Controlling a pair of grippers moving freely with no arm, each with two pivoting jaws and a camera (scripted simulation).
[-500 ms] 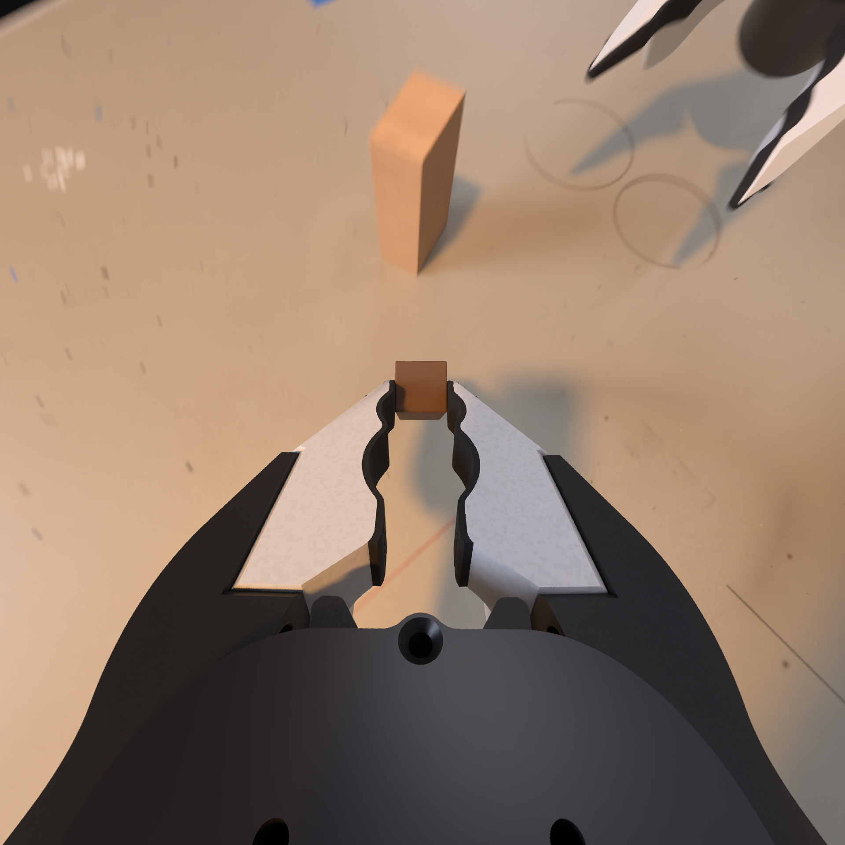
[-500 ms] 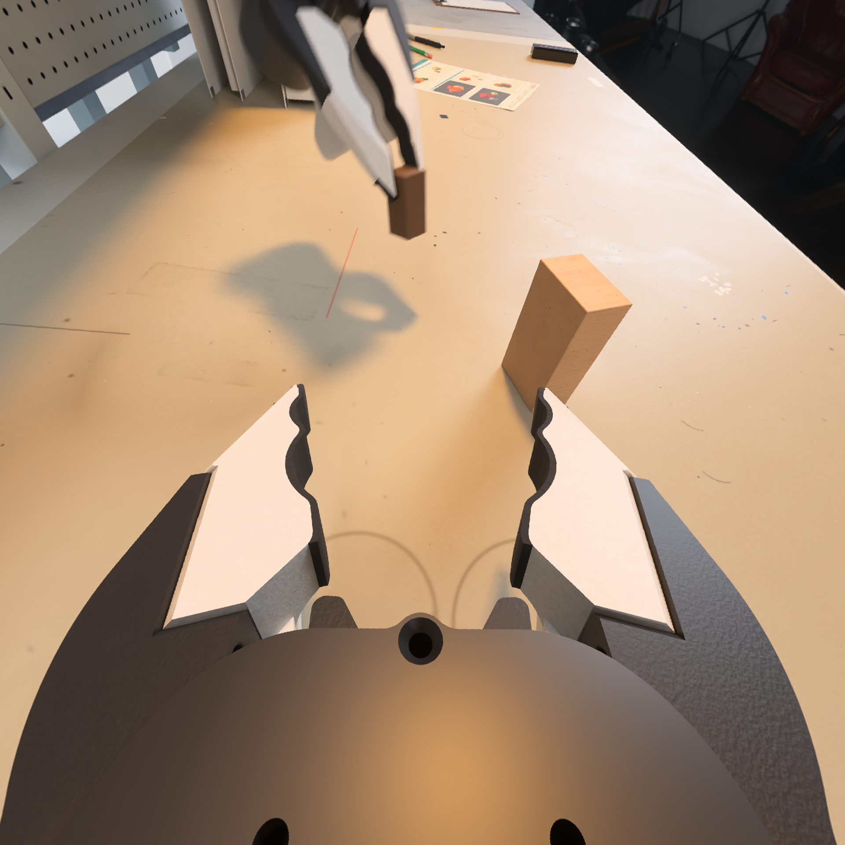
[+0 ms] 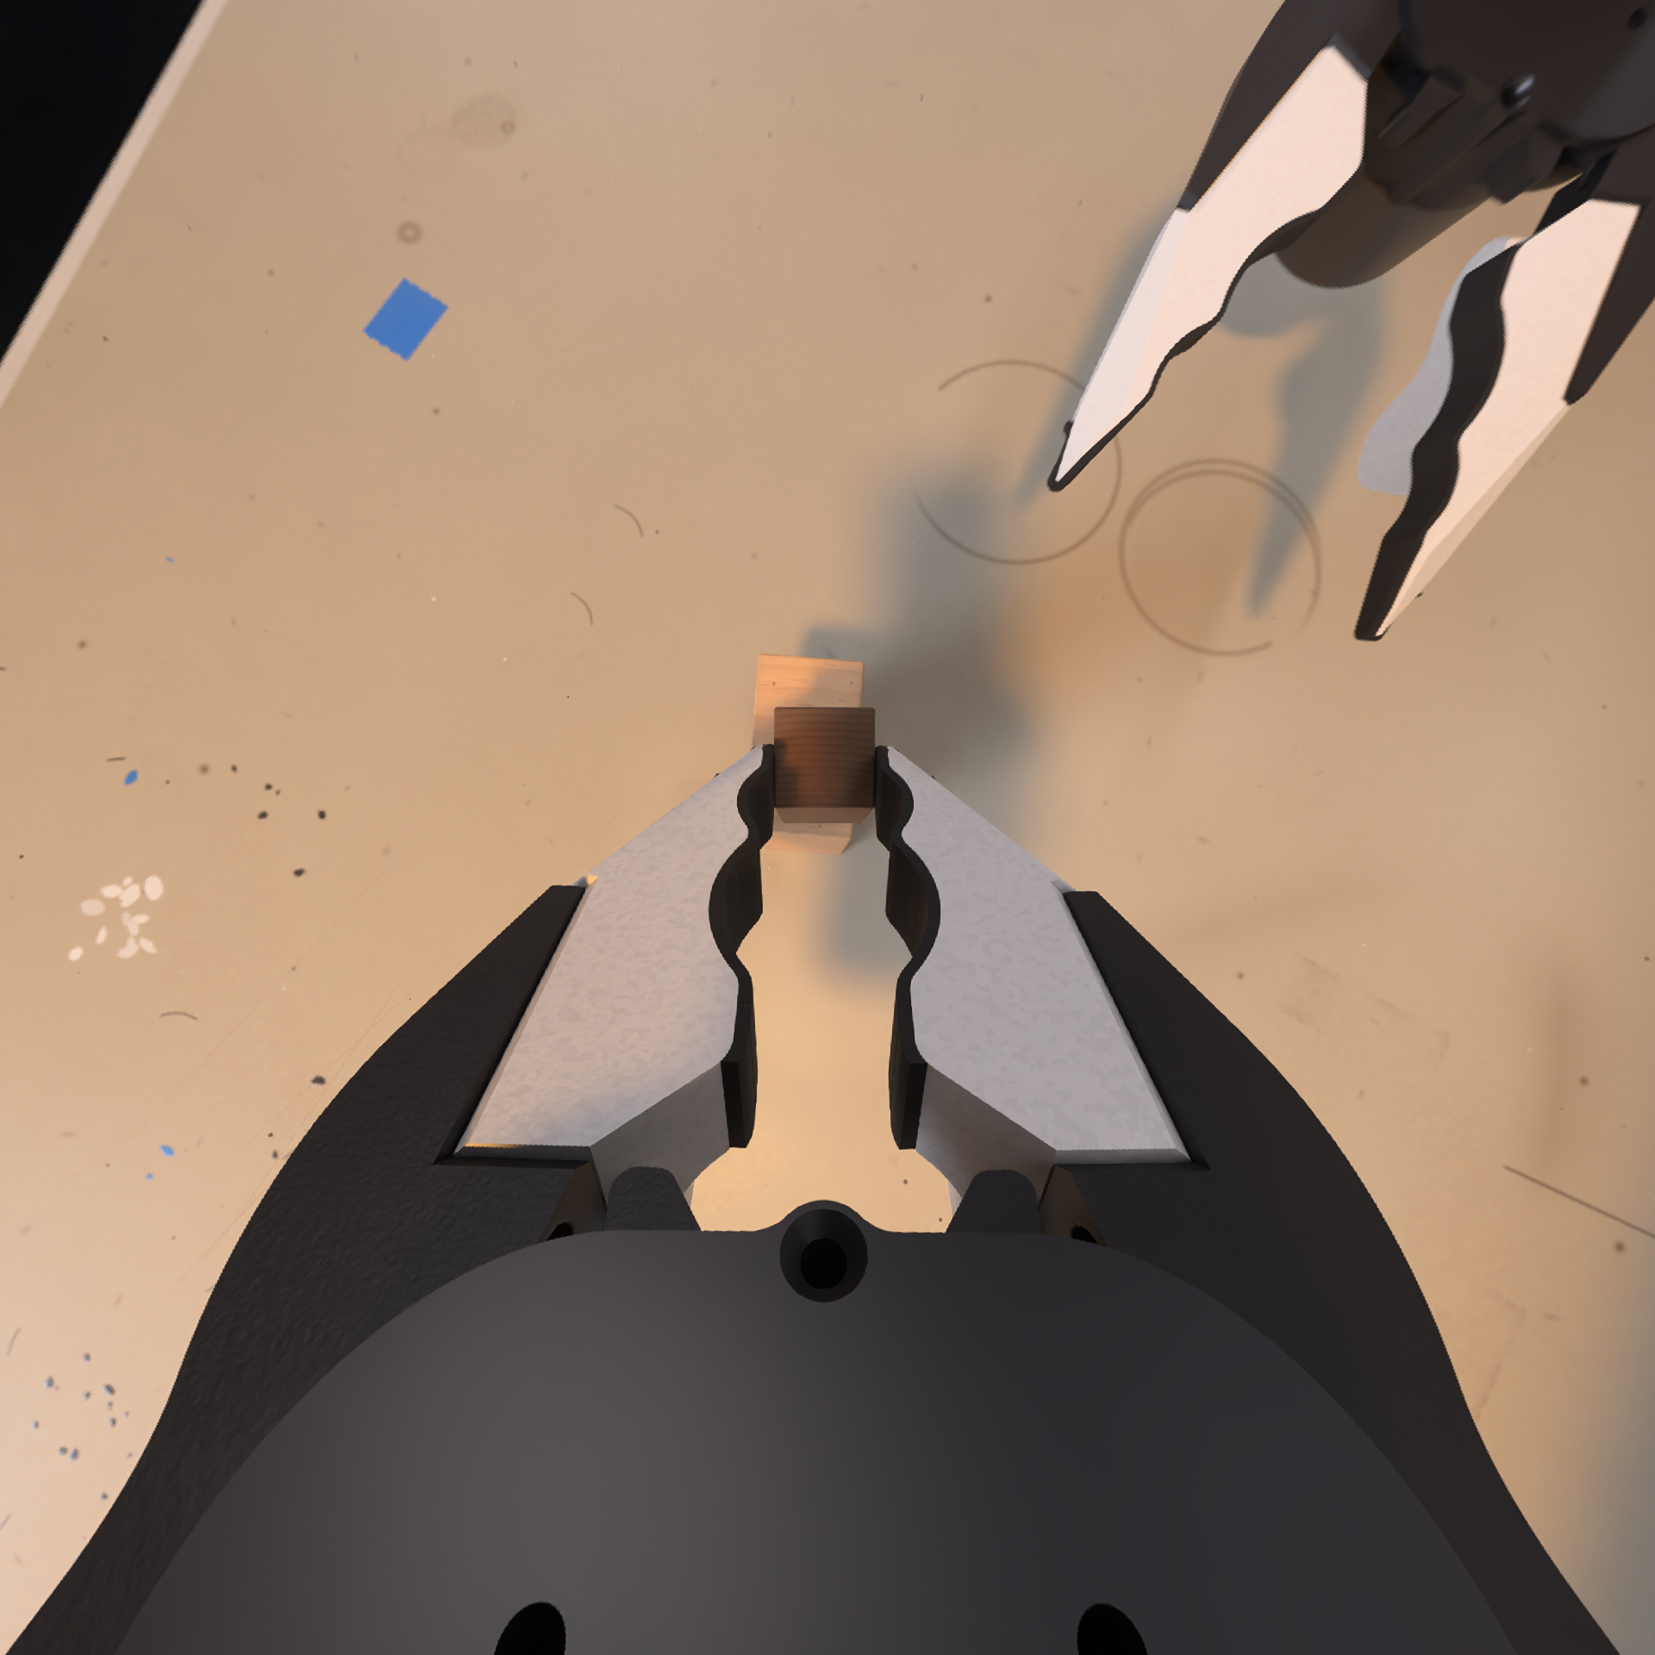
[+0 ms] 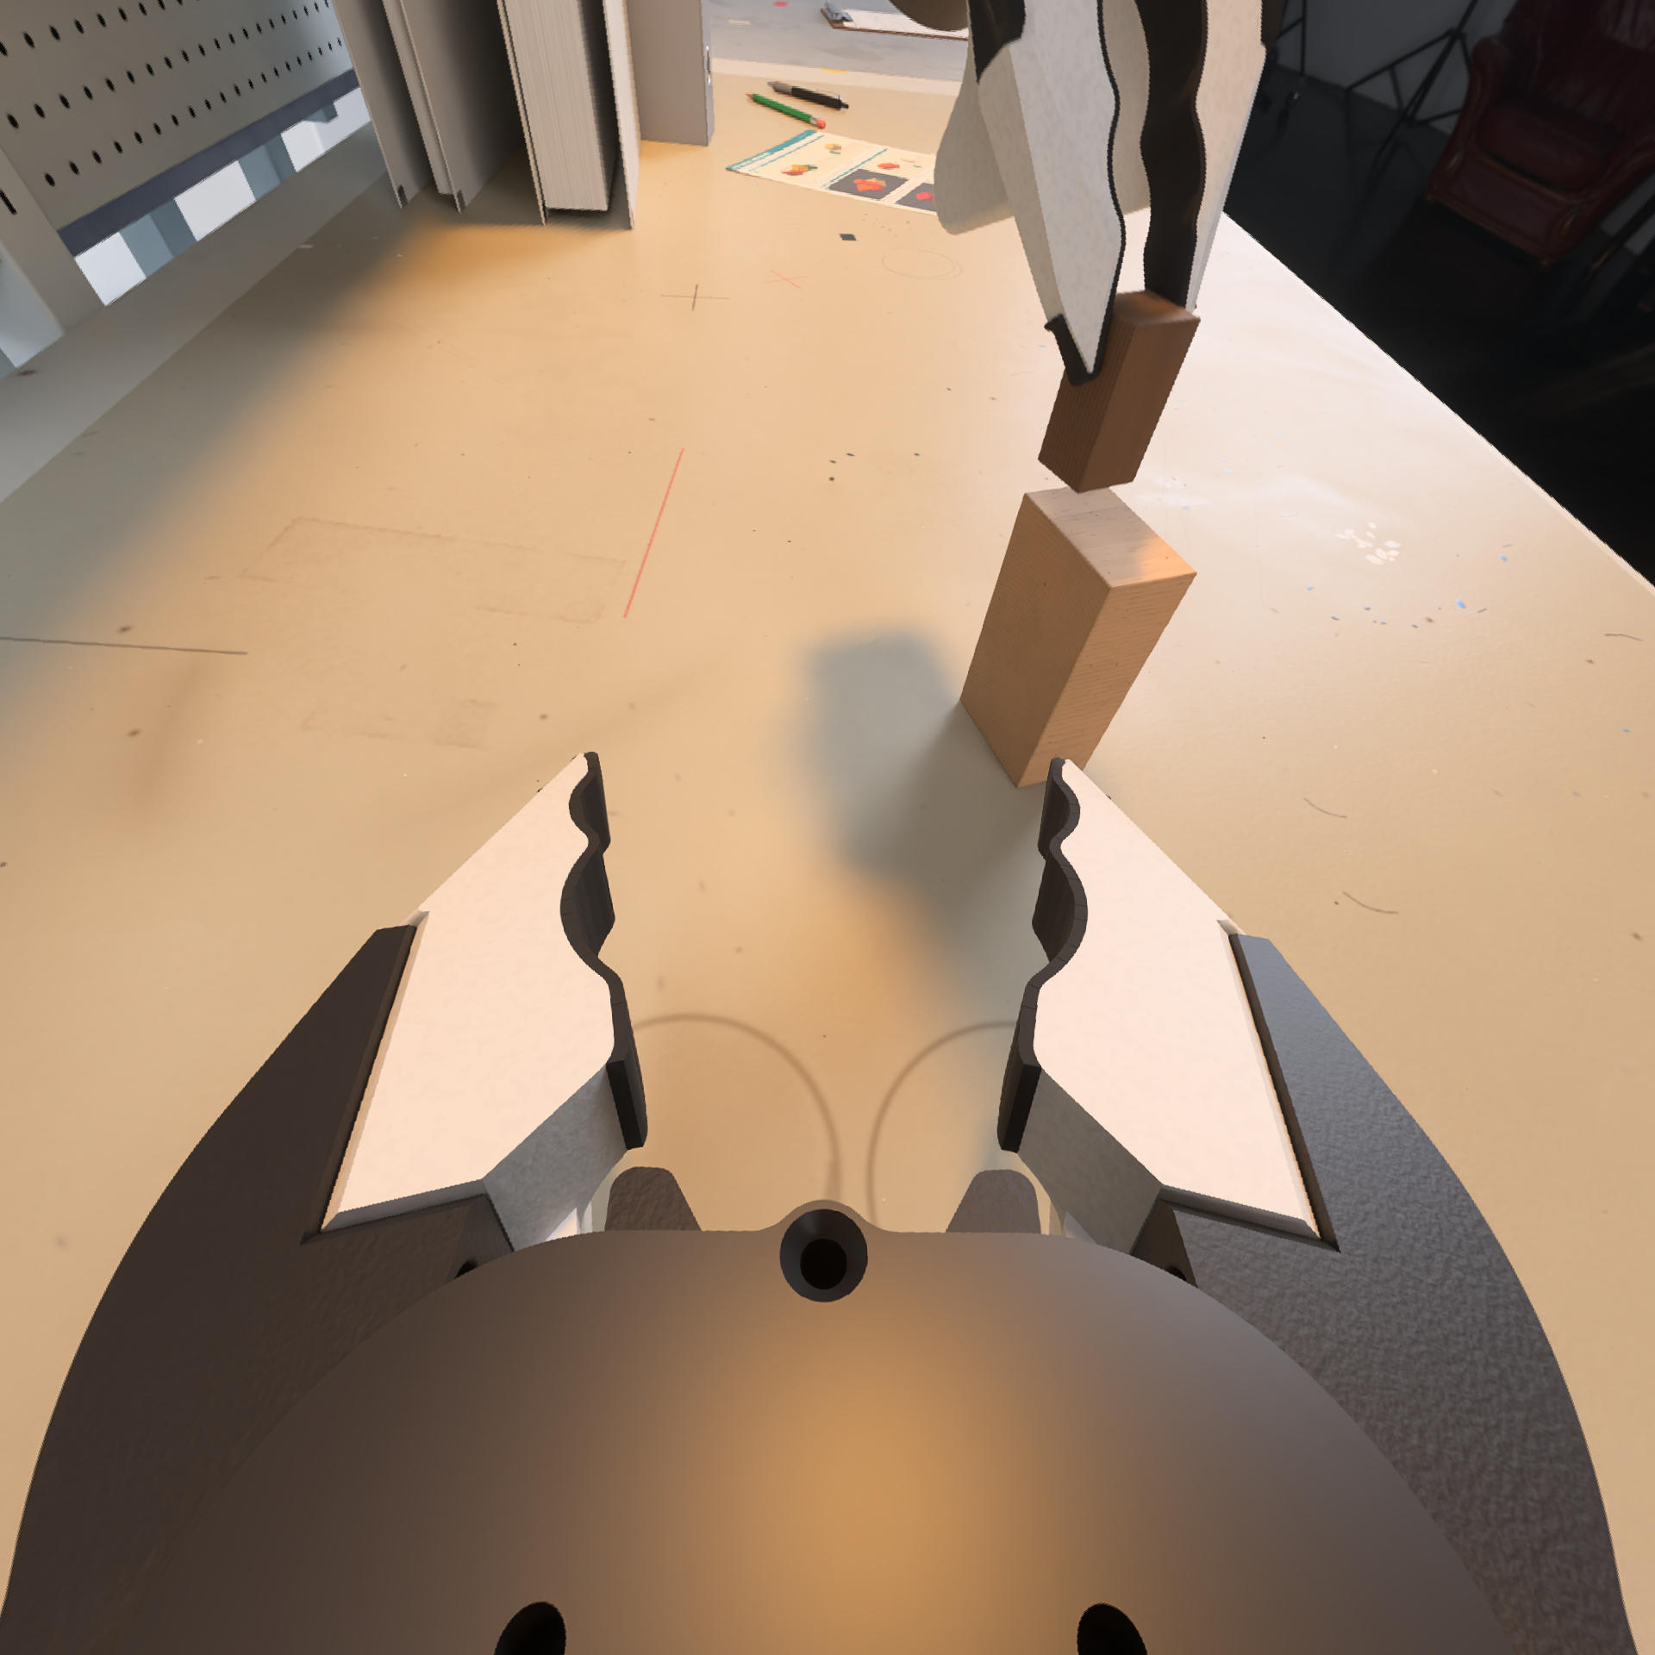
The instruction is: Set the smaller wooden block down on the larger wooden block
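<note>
My left gripper (image 3: 822,761) is shut on the smaller, darker wooden block (image 3: 822,761). It holds the block just above the top of the larger, pale wooden block (image 3: 806,685), which stands upright on the table and is mostly hidden beneath. In the right wrist view the small block (image 4: 1115,394) hangs tilted, its lower corner a hair above the large block (image 4: 1075,627); I cannot tell whether they touch. My right gripper (image 4: 824,770) is open and empty, low over the table, its right fingertip by the large block's base. It also shows in the left wrist view (image 3: 1209,555).
The tan table (image 4: 448,537) has two drawn circles (image 3: 1218,555) under the right gripper. Its right edge (image 4: 1433,403) runs close beyond the large block. Grey panels (image 4: 555,107), pens and a printed sheet (image 4: 833,166) lie at the far end. A blue patch (image 3: 406,318) marks the table.
My left gripper has carried the small block across and over the large block, now looking almost straight down on it. The right gripper has stayed open and in place.
</note>
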